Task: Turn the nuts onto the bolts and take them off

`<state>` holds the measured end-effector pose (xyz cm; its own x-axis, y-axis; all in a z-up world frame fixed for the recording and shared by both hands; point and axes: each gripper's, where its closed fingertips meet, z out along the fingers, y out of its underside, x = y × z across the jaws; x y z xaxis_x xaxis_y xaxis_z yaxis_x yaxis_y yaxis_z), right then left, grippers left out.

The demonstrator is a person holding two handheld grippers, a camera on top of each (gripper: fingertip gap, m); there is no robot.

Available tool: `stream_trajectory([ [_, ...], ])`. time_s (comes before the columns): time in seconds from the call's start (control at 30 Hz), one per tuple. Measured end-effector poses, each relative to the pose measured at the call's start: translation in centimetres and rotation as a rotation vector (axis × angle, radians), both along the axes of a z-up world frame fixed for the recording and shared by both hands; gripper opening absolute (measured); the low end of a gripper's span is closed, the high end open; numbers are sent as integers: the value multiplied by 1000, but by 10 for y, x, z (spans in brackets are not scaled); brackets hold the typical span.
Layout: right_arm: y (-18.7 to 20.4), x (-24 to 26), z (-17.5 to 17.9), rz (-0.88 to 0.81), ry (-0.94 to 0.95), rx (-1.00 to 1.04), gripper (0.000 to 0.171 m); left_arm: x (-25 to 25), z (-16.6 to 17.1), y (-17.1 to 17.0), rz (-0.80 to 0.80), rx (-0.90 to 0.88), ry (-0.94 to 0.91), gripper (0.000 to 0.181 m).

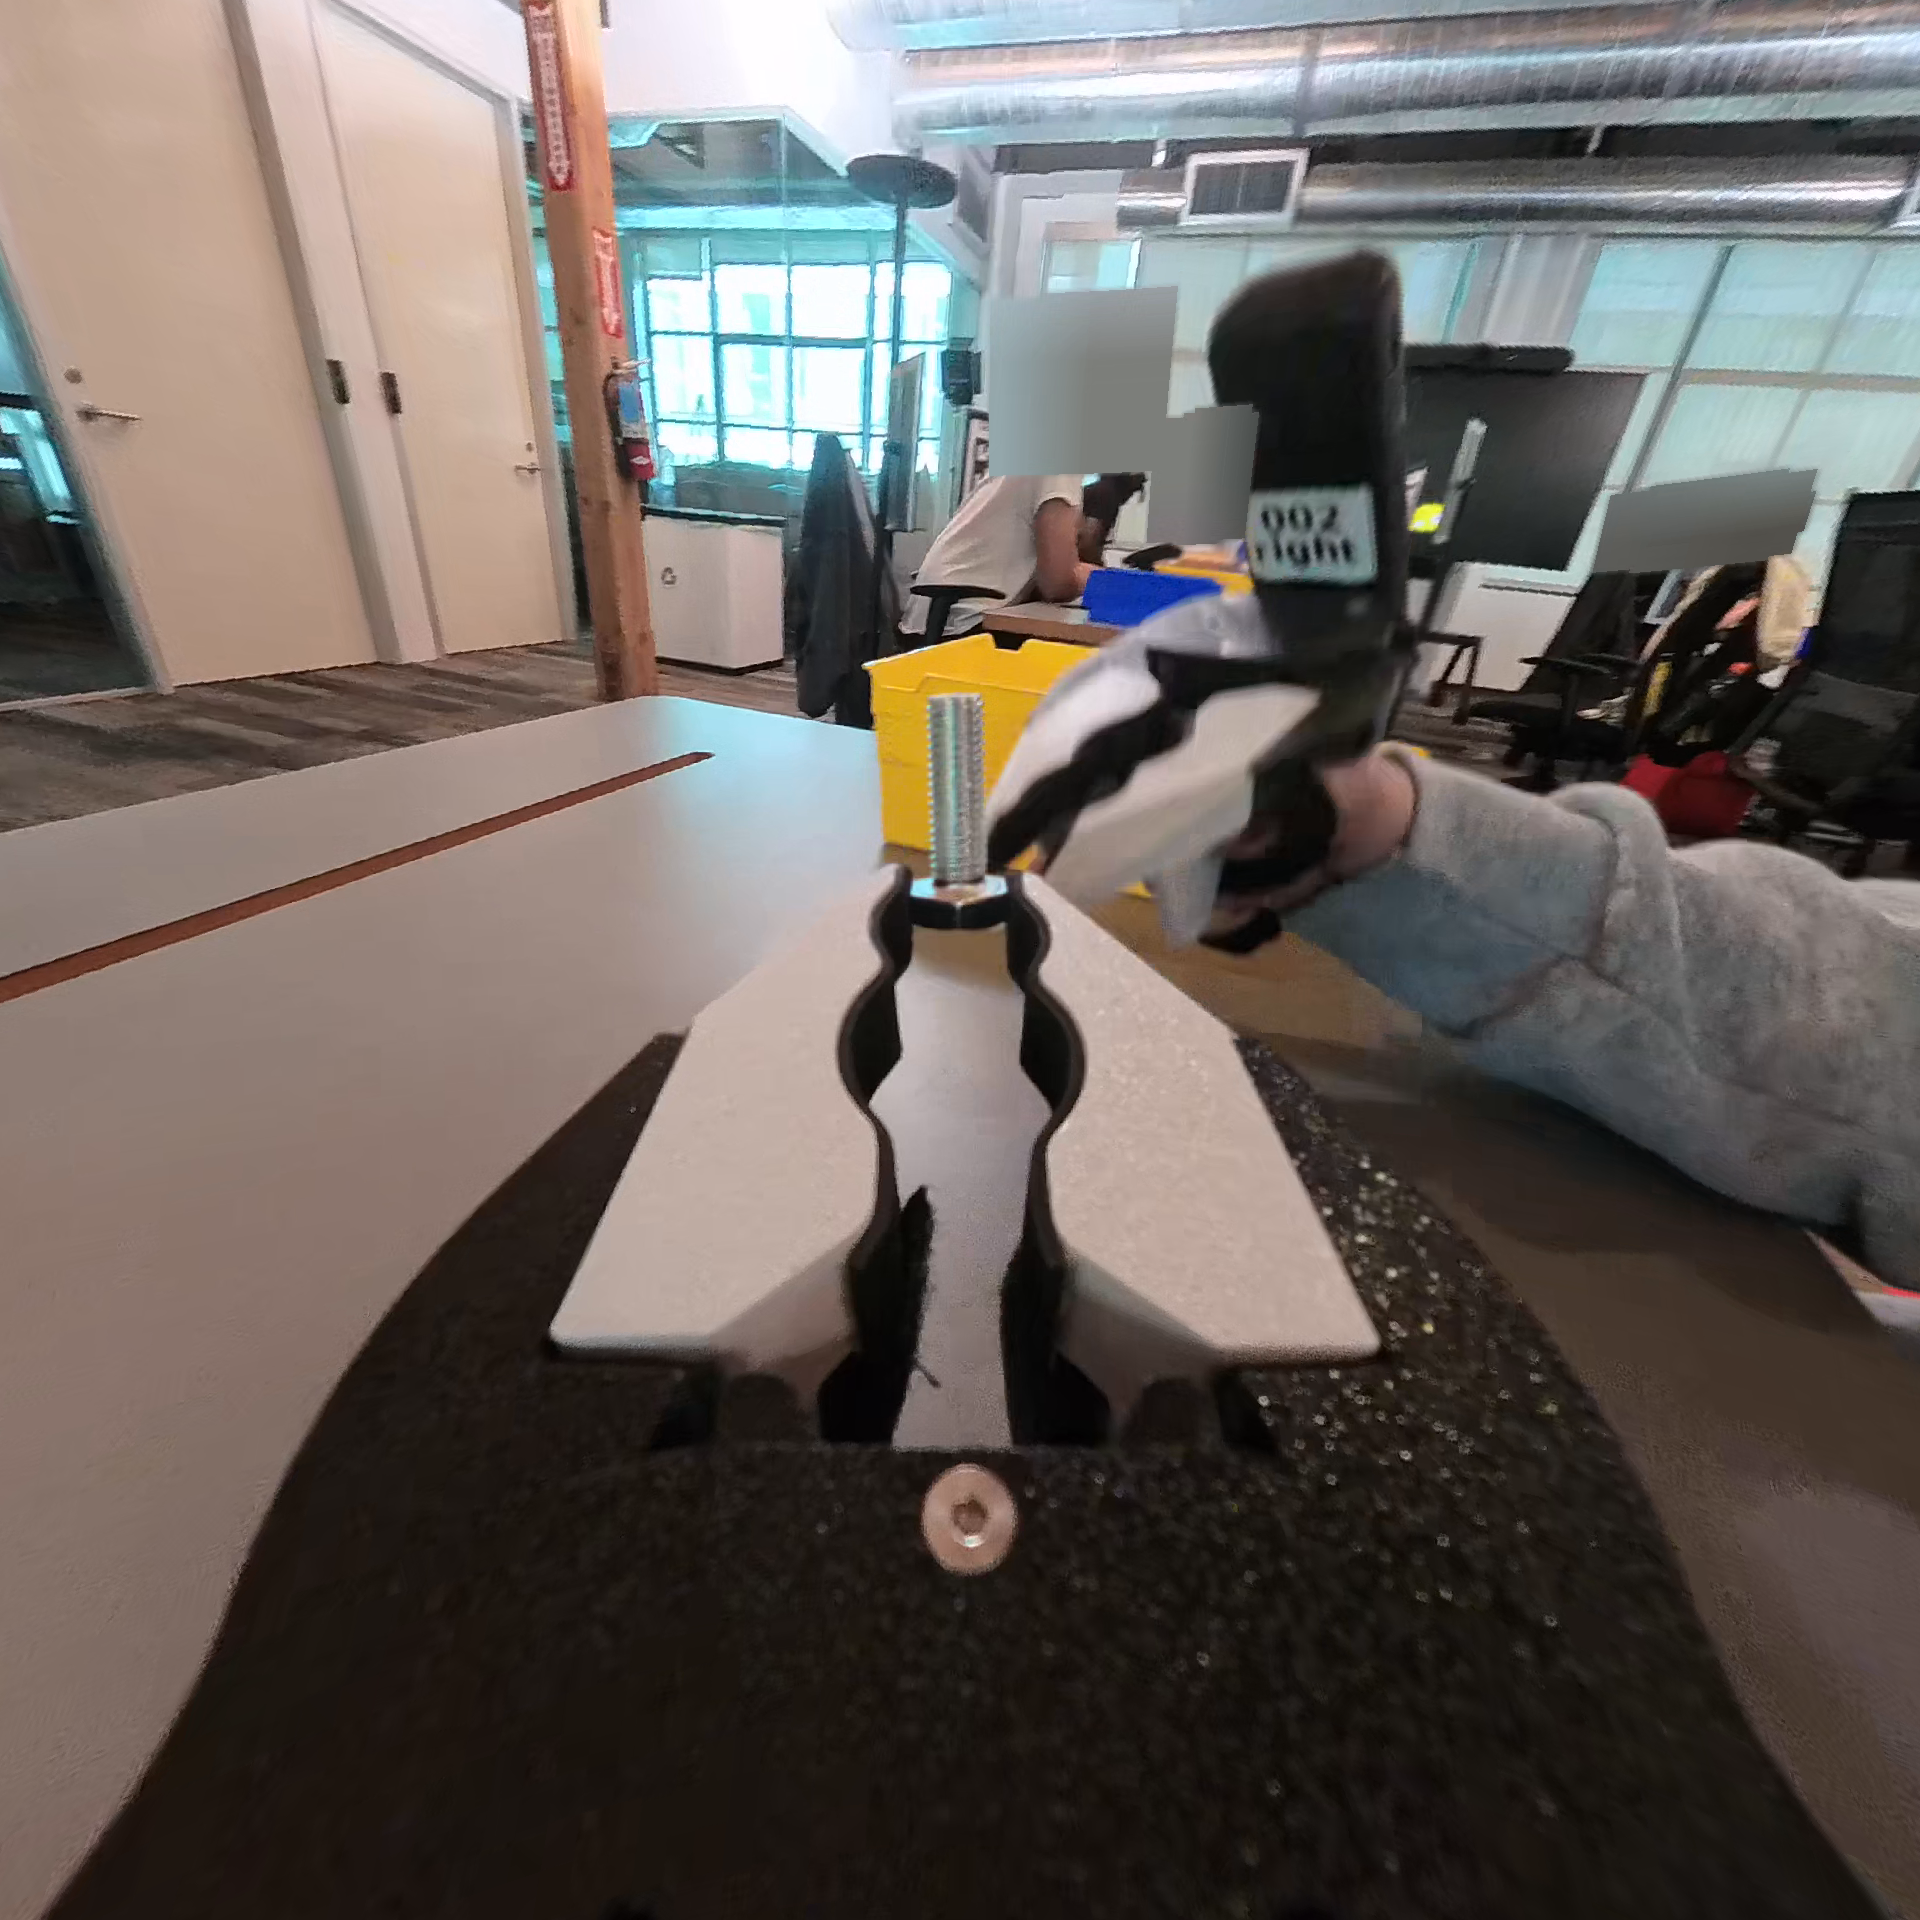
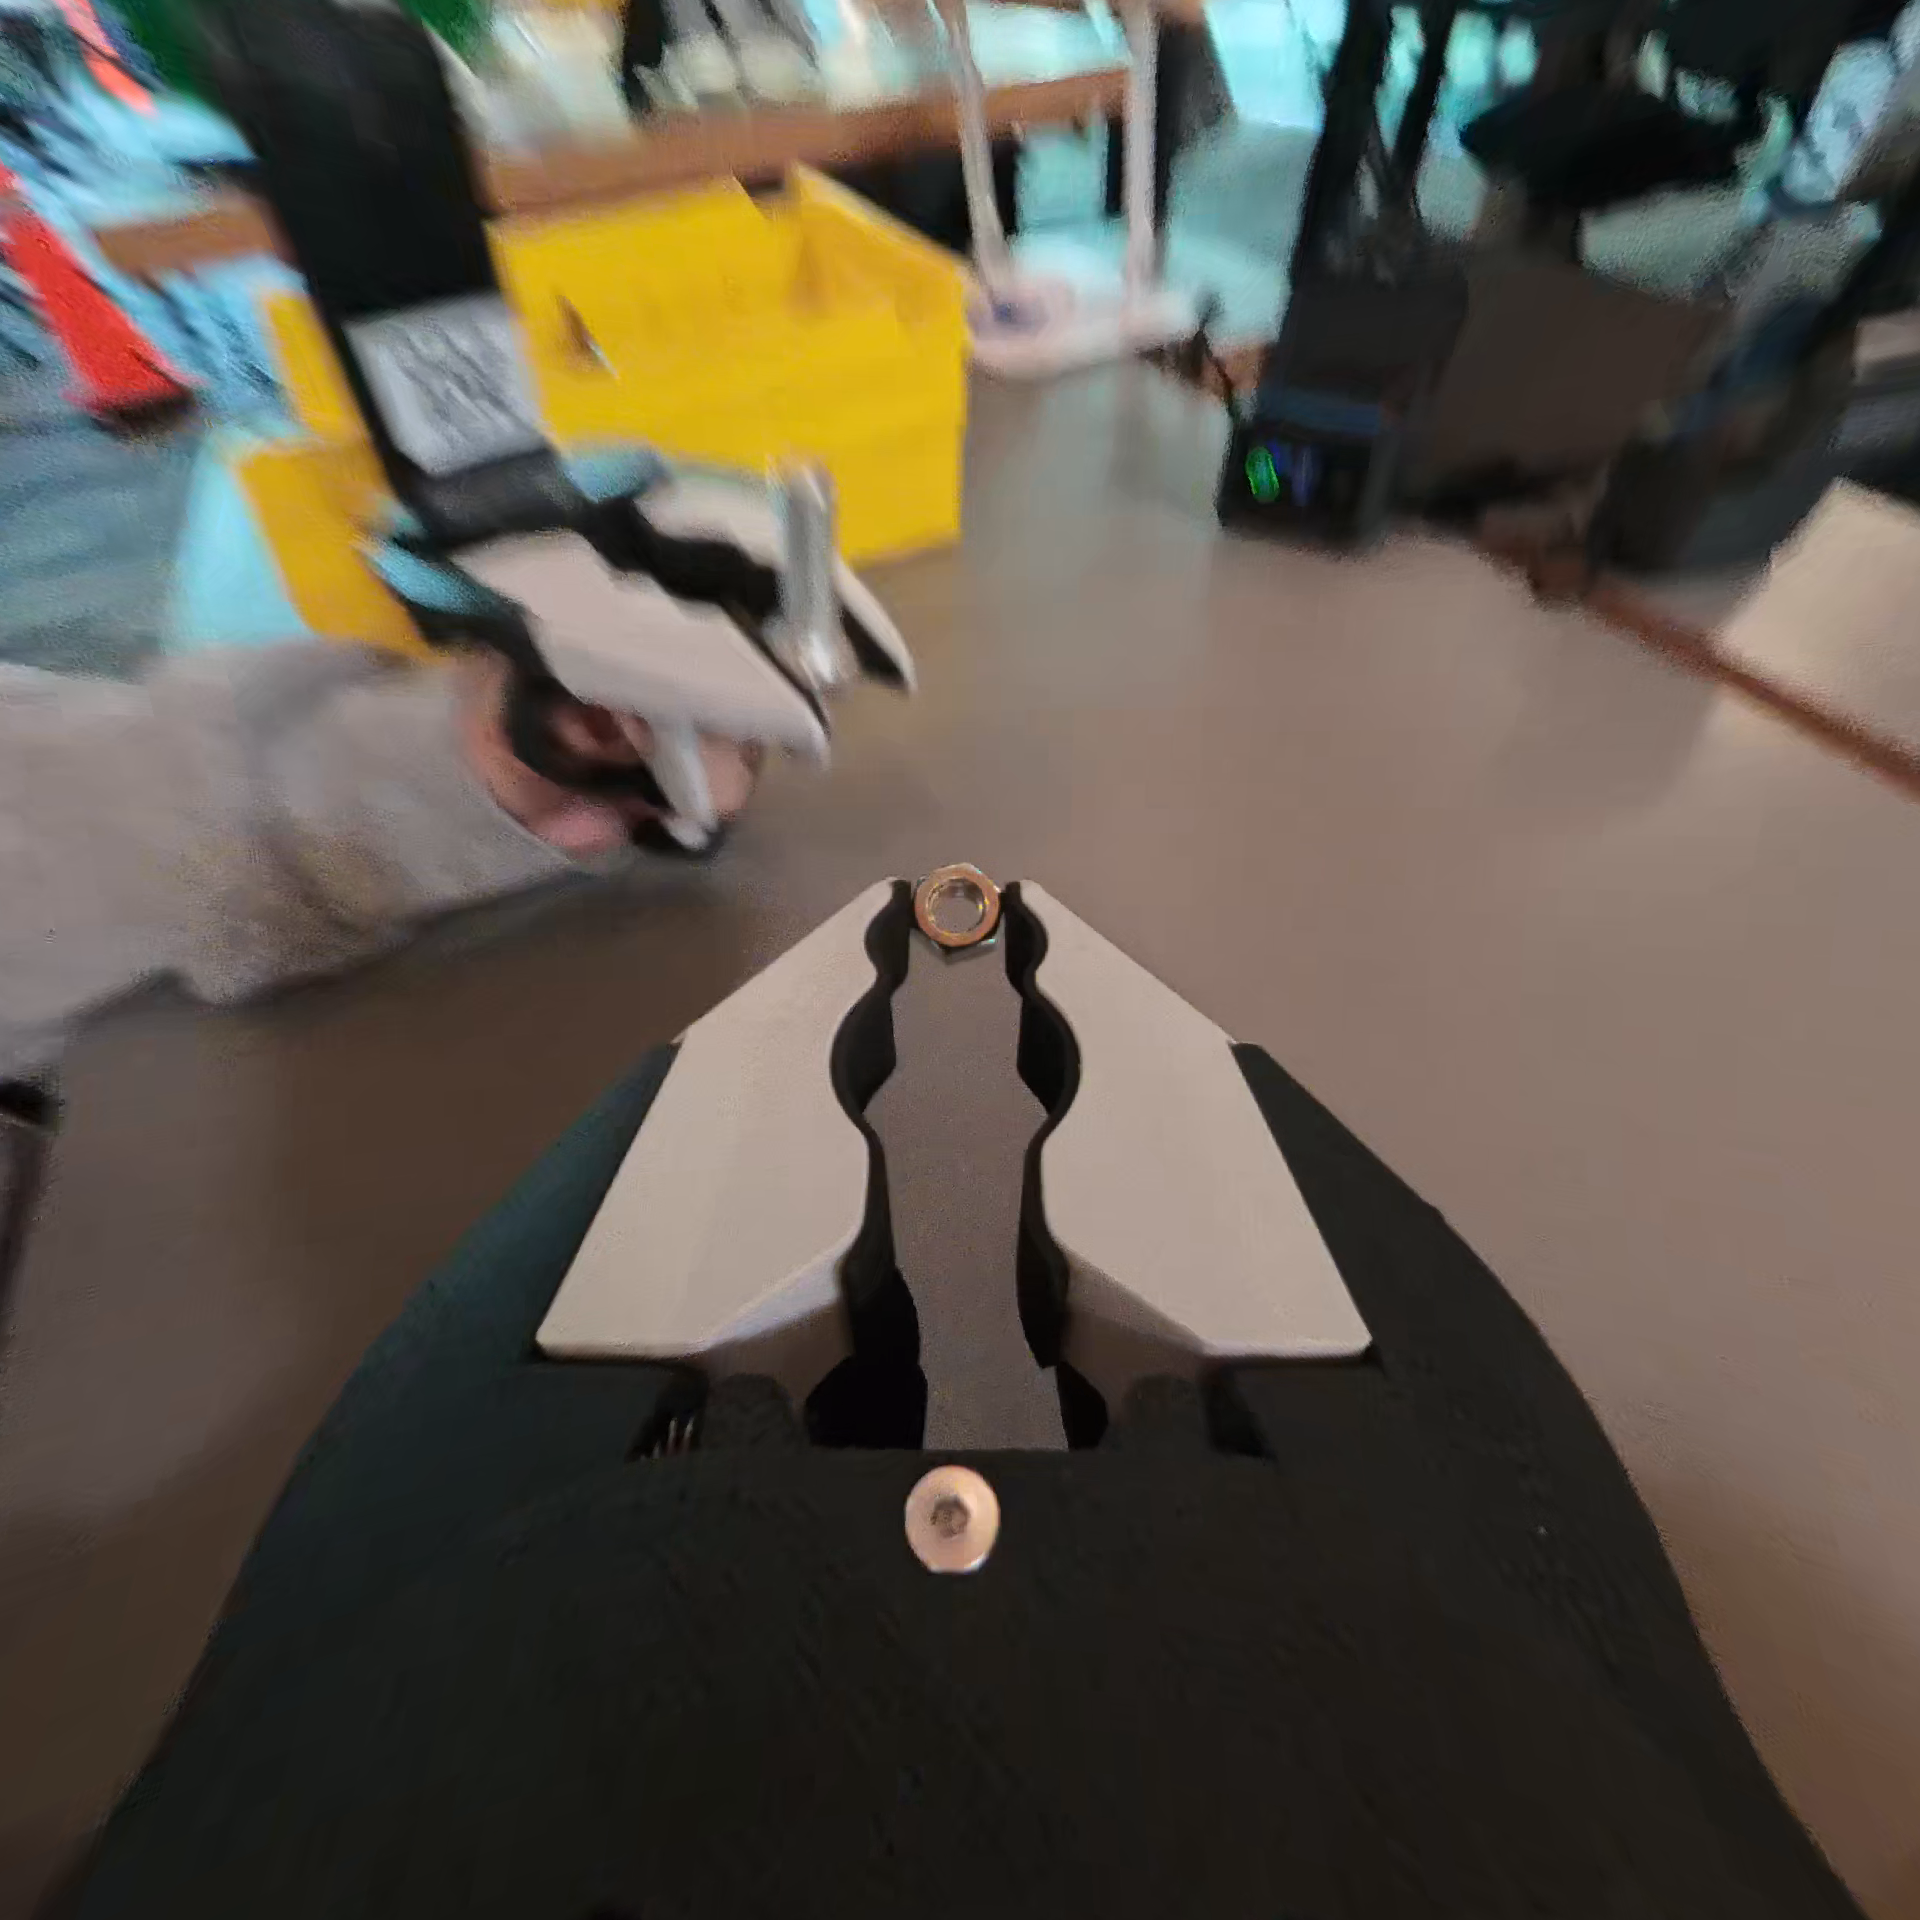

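My left gripper (image 1: 956,902) is shut on the hex head of a silver bolt (image 1: 956,795), whose threaded shaft stands upright above the fingertips. My right gripper (image 2: 957,902) is shut on a small brass-toned nut (image 2: 957,914) held at its very tips, with the hole facing the camera. In the left wrist view the right gripper (image 1: 1006,831) is blurred, with its tips close beside the bolt on the right. In the right wrist view the left gripper (image 2: 831,665) and its bolt (image 2: 808,566) are off to the upper left, apart from the nut.
A grey table (image 1: 312,1039) lies under both grippers. A yellow bin (image 1: 925,717) stands behind the bolt, also in the right wrist view (image 2: 748,353). A black device with a green light (image 2: 1299,468) sits at the back right. A grey sleeve (image 1: 1610,987) rests on the table. Spacing between my two grippers at the tips: around 4 centimeters.
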<state>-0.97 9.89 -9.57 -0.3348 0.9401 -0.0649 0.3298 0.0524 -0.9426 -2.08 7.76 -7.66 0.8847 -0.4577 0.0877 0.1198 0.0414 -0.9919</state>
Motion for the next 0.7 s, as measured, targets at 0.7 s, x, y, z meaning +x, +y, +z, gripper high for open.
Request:
stream_trajectory([
  [0.7,-52,8,59,495,-213,227,16,39,6,-17,-266,18,2,15],
])
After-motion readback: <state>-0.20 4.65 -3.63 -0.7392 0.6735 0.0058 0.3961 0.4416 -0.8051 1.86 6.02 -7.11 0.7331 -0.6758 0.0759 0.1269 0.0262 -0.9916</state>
